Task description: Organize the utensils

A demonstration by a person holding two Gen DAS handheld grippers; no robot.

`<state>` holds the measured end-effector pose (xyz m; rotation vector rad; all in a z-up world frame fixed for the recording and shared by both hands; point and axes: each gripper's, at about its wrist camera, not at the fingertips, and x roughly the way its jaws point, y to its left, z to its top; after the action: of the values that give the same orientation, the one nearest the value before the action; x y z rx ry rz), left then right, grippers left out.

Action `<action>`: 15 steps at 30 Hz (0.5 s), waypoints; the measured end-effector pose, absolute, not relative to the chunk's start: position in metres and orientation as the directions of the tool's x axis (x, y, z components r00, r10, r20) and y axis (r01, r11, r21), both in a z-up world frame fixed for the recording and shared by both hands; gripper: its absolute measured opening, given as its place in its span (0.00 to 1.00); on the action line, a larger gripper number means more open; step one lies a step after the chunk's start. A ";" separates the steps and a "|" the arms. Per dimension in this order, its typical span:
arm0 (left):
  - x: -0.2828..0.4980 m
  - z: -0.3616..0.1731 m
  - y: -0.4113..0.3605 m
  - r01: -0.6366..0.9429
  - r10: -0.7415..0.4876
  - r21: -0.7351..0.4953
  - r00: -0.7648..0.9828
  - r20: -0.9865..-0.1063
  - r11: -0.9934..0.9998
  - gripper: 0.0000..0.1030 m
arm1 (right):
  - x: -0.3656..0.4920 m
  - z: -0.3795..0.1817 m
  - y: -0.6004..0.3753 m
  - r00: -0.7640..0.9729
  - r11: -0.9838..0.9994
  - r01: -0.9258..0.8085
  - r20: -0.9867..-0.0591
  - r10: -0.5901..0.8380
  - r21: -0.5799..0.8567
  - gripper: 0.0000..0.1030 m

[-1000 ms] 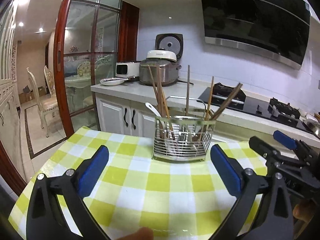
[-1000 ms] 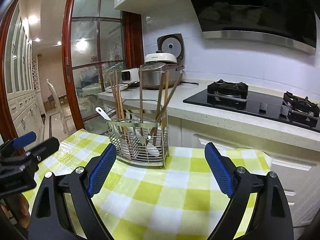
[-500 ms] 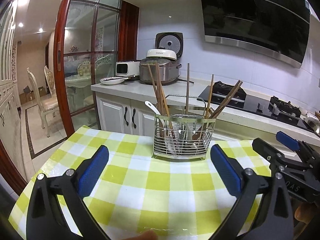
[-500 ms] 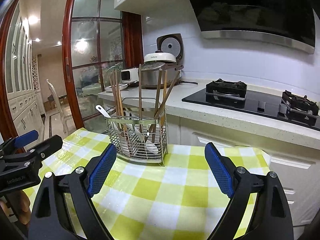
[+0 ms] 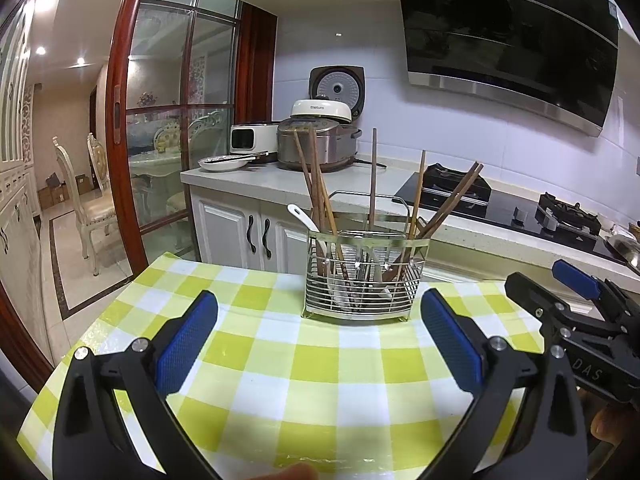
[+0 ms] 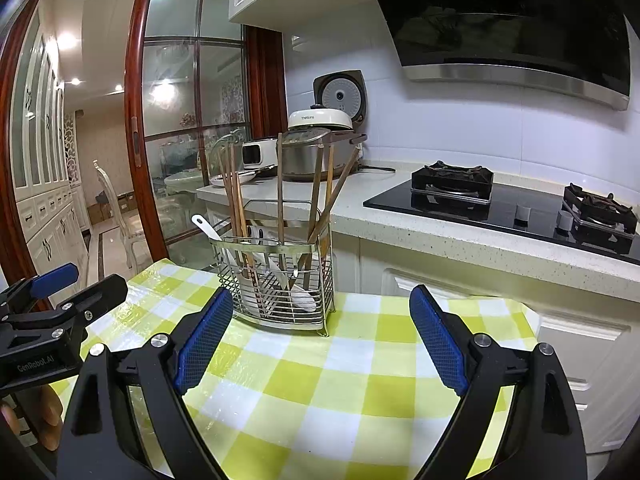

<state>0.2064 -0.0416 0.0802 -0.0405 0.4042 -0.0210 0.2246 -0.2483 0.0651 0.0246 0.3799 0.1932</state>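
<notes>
1. Left wrist view: the left gripper is spread wide and holds nothing above a checked tablecloth. A wire rack of chopsticks and a white spoon stands ahead.
2. Right wrist view: the right gripper is likewise released, near the rack. Pulling one leaning chopstick could tip the light rack.

White tiled wall behind stone counter; black range hood above black gas hob. White cabinet doors with dark handles below. Red-framed glass door at left; beyond it, dining chairs on glossy tiled floor, ceiling spotlights lit. Rice cooker on counter corner.
</notes>
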 end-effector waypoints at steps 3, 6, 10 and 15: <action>0.207 0.081 -0.040 0.013 -0.029 -0.043 0.920 -0.391 0.999 0.96 | 0.225 0.065 -0.248 0.911 0.981 -0.183 -0.365 0.193 0.061 0.82; 0.207 0.081 -0.040 0.014 -0.030 -0.043 0.920 -0.391 0.999 0.96 | 0.225 0.066 -0.248 0.911 0.981 -0.183 -0.366 0.193 0.062 0.82; 0.209 0.081 -0.040 0.015 -0.030 -0.043 0.920 -0.391 0.999 0.96 | 0.225 0.066 -0.248 0.910 0.981 -0.184 -0.366 0.194 0.061 0.82; 0.209 0.080 -0.040 0.015 -0.030 -0.043 0.920 -0.391 0.999 0.96 | 0.225 0.066 -0.248 0.911 0.981 -0.184 -0.365 0.194 0.062 0.82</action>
<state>0.2089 -0.0403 0.0803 -0.0390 0.4021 -0.0234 0.2247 -0.2484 0.0657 0.0264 0.3790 0.1947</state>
